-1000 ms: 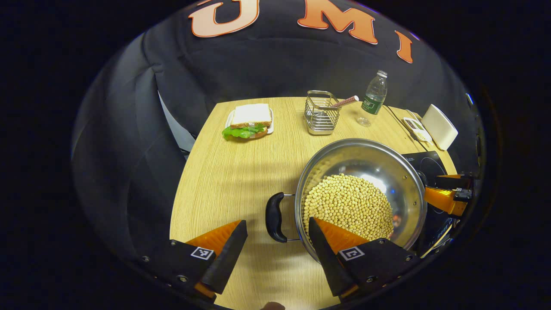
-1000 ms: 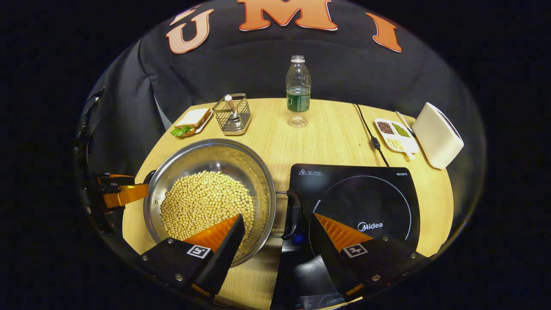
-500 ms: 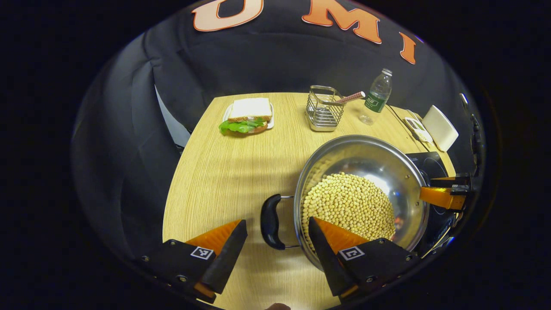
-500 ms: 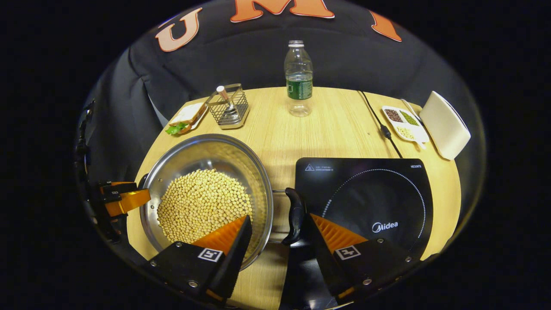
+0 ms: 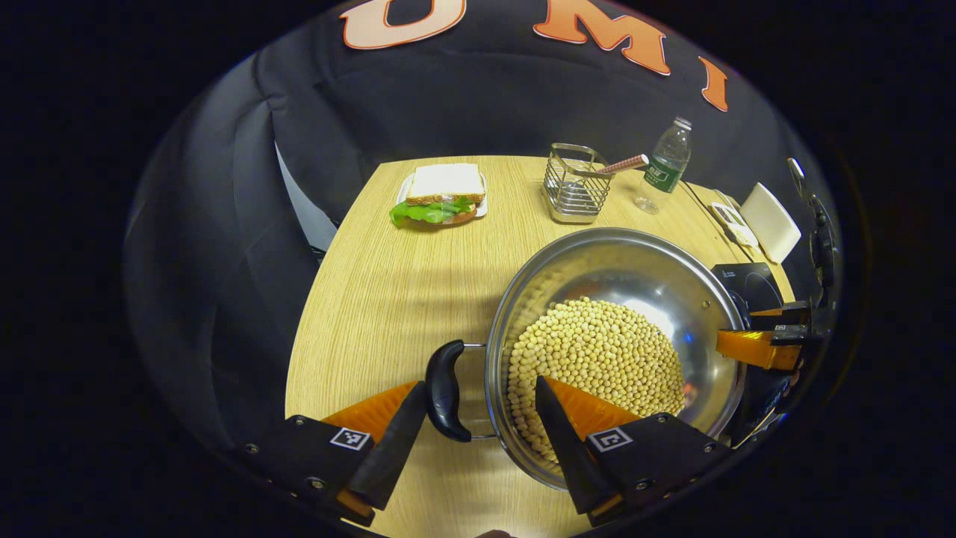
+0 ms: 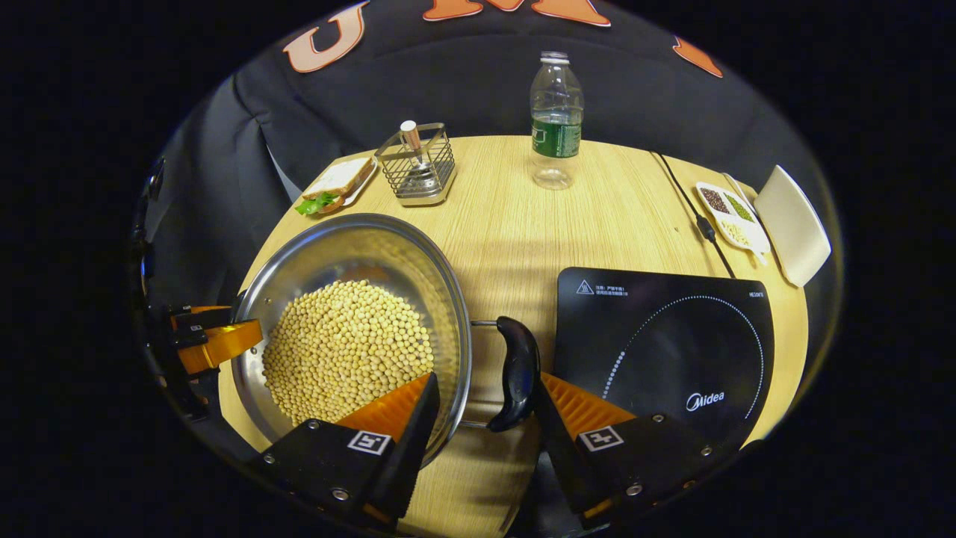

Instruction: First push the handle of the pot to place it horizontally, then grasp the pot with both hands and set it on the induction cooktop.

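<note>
A steel pot (image 5: pixel 620 299) full of pale beans (image 5: pixel 597 359) rests on the wooden table (image 5: pixel 388 299), with its two black handles out to the left and right. My left gripper (image 5: pixel 478 441) is open; the pot's left handle (image 5: pixel 446 391) and rim lie between its fingers, one finger over the beans. My right gripper (image 6: pixel 485 430) is open too, straddling the right handle (image 6: pixel 517 373) and the rim of the pot (image 6: pixel 351 246). The black induction cooktop (image 6: pixel 672 336) lies just right of that handle. Each gripper shows at the pot's far side in the other view: right gripper (image 5: pixel 754 347), left gripper (image 6: pixel 216 344).
At the back of the table stand a sandwich on a plate (image 5: pixel 441 198), a wire basket with a utensil (image 6: pixel 418 168) and a water bottle (image 6: pixel 555 123). A cable (image 6: pixel 691 209), a divided dish of beans (image 6: pixel 728 220) and a white box (image 6: pixel 795 224) sit behind the cooktop.
Both grippers have moved in toward the pot. Each handle, which lay ahead of the fingertips, now sits between the open fingers. The pot looks larger in both views.
</note>
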Demonstrator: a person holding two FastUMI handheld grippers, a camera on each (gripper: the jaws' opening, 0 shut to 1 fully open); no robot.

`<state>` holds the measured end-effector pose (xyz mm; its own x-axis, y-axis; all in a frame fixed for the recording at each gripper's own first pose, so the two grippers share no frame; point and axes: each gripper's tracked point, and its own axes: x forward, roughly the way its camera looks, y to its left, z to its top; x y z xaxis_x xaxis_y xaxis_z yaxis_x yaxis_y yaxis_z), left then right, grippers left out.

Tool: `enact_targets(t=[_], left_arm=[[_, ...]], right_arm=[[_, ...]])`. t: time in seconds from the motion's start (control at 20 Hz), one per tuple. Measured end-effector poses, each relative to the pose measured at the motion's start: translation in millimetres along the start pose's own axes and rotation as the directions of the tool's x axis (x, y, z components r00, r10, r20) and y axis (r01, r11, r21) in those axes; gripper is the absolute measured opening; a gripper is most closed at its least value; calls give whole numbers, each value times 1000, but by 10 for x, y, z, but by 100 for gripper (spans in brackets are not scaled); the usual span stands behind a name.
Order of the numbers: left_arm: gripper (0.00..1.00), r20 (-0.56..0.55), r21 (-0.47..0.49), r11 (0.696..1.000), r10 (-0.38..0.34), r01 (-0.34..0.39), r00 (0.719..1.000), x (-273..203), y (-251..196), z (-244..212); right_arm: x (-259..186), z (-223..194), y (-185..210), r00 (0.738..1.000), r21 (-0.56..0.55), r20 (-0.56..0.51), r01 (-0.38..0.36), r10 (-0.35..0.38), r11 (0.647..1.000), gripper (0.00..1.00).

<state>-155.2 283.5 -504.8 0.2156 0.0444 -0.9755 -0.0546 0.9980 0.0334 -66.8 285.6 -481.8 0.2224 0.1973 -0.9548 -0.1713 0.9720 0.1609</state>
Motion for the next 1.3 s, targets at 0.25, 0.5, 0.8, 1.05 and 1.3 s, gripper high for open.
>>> enact_targets(t=[0.25, 0.5, 0.8, 1.05, 1.3], left_arm=[[90, -15, -53, 999, 11, -11, 1000, 122, 3, -84], [90, 31, -144, 989, 49, -44, 998, 245, 81, -91], [75, 94, -228, 971, 91, -67, 991, 261, 116, -77], [66, 124, -273, 958, 129, -91, 984, 238, 127, -6], [64, 170, -260, 960, 154, -107, 973, 203, 166, 212]], right_arm=[[103, 48, -14, 999, -4, 36, 27, -27, 1000, 76], [168, 111, -58, 992, -51, 105, 69, -64, 996, 76], [223, 95, -72, 994, -16, 93, 55, -53, 998, 69], [237, 41, -61, 999, 75, 37, 35, -38, 997, 54], [190, 111, -94, 999, 118, 36, 22, -26, 993, 48]])
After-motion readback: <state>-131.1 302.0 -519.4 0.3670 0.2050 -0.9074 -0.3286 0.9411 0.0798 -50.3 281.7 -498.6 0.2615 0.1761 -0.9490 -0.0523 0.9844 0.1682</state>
